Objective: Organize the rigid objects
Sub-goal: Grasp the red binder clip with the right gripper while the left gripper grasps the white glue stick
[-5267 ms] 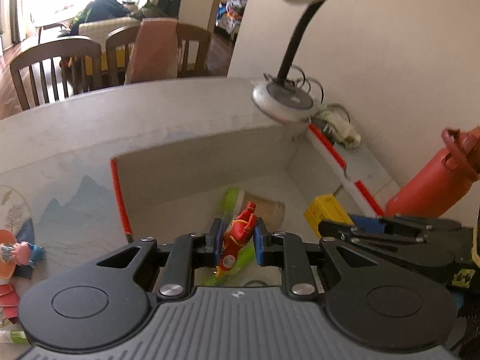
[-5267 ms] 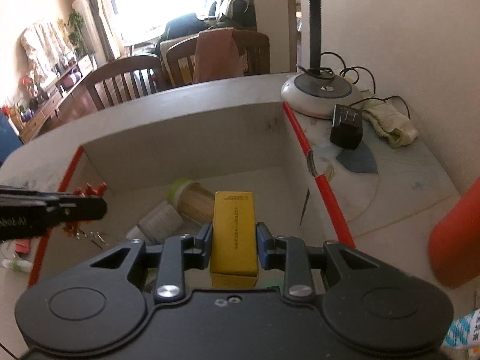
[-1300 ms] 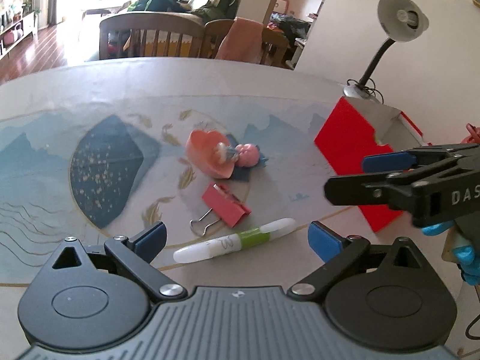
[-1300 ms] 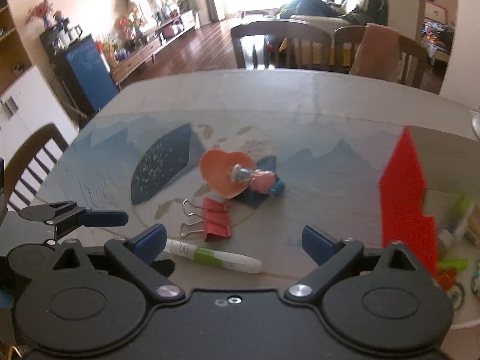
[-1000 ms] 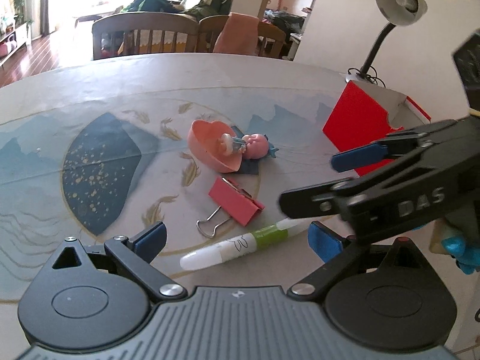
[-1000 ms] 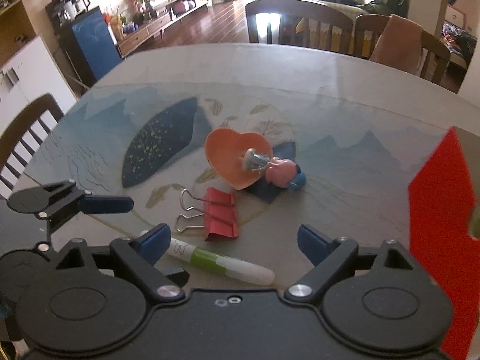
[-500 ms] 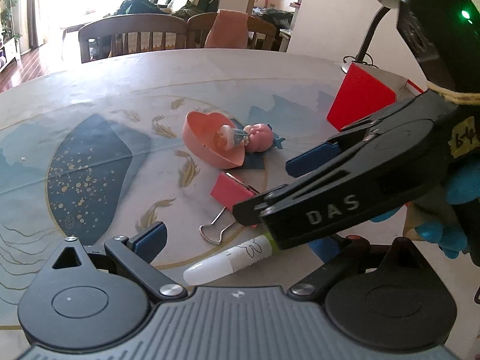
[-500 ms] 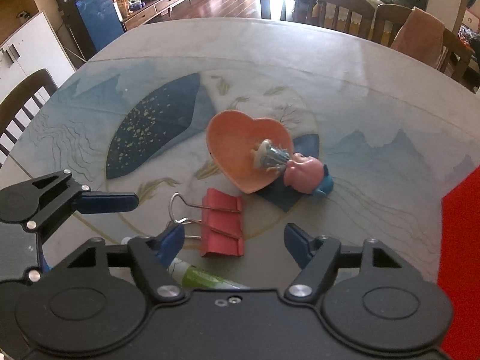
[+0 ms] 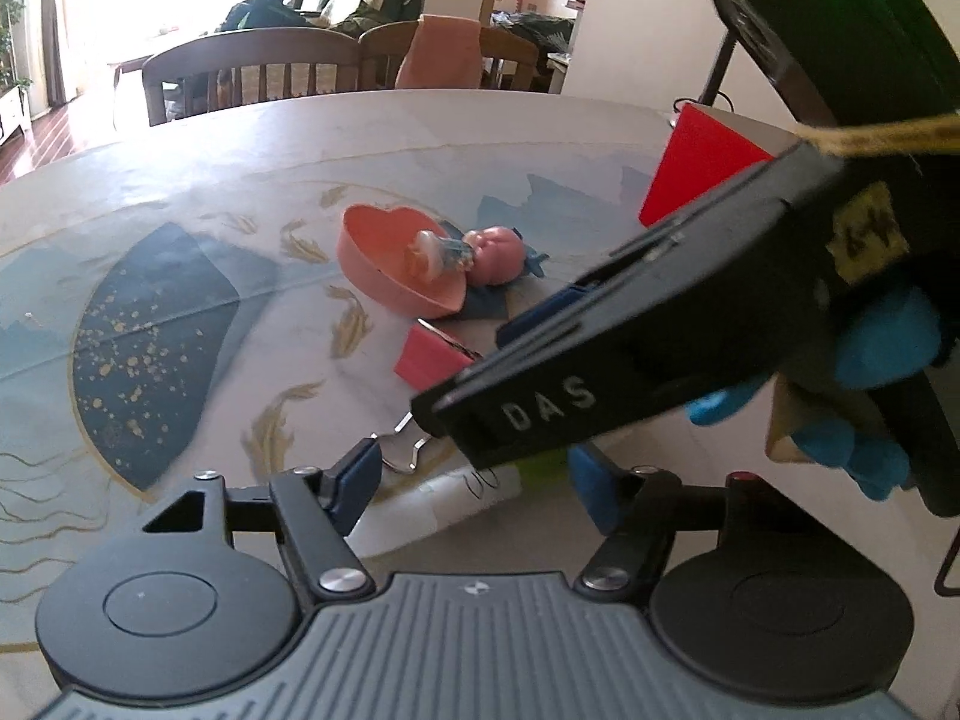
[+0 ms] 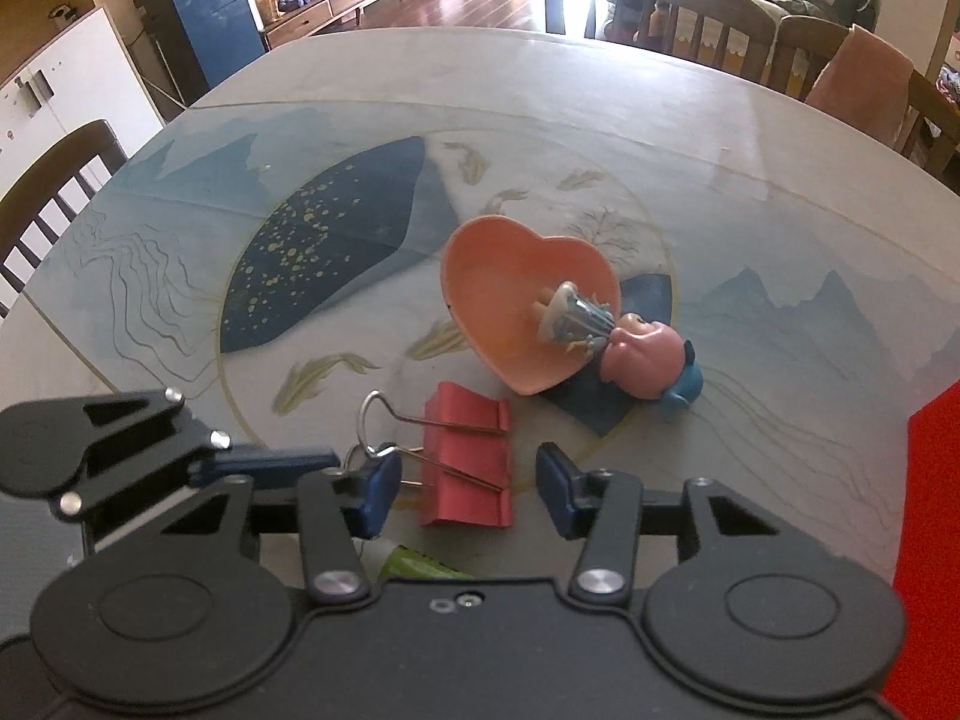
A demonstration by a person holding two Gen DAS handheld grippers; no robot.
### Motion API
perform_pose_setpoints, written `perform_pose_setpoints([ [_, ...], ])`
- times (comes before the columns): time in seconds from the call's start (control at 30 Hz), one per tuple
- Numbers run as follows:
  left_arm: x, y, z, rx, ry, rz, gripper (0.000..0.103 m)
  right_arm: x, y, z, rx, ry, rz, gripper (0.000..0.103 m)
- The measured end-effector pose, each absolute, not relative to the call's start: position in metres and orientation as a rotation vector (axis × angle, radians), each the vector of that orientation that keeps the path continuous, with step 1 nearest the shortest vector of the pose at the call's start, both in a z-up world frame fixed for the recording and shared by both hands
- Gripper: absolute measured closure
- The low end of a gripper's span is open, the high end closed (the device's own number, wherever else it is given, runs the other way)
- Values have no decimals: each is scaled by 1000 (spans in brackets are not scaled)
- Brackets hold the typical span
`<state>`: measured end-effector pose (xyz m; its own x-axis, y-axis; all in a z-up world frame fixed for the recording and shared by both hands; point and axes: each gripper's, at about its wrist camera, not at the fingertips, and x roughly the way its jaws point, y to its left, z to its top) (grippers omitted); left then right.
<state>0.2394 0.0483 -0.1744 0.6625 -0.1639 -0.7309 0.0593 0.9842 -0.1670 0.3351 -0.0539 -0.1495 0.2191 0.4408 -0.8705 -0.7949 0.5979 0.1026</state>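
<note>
Fingers first: right gripper (image 10: pixel 465 495) is closing, blue fingers (image 10: pixel 378 495) straddling the red binder clip (image 10: pixel 471 465) at lower centre of the right wrist view; small gaps show on both sides, so no squeeze yet. Left gripper (image 9: pixel 474 489) is closing too, around the white-and-green marker (image 9: pixel 444 495) at lower centre of its view, with the right tool crossing over it; fingers look clear of the barrel, though contact on the right side is hidden.

Step in hand, my read: double pick, clip and marker.

Next move needs both closures finished square on the bodies, clip taken across its red body and not the wire handles (image 10: pixel 384 426), then a lift without the two tools fouling each other.

Further out: pink heart dish (image 10: pixel 522 312) with a small toy figure (image 10: pixel 636 345) leaning into it, mid-frame on the bench (image 10: pixel 600 120). Red box (image 9: pixel 696 168) at the right edge, likely the drop target.
</note>
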Motion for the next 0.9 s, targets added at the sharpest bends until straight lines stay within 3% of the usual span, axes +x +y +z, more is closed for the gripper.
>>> perform_pose_setpoints([
  [0.3, 228, 29, -171, -125, 851, -209, 39, 335, -54, -150, -419, 1022, 891, 61],
  [0.53, 228, 16, -174, -78, 858, -227, 71, 328, -53, -150, -429, 994, 894, 71],
  [0.73, 226, 14, -173, -91, 875, -221, 84, 327, -60, -148, -386, 997, 872, 71],
  [0.9, 223, 21, -174, -180, 896, -188, 86, 324, -75, -132, -320, 983, 851, 72],
])
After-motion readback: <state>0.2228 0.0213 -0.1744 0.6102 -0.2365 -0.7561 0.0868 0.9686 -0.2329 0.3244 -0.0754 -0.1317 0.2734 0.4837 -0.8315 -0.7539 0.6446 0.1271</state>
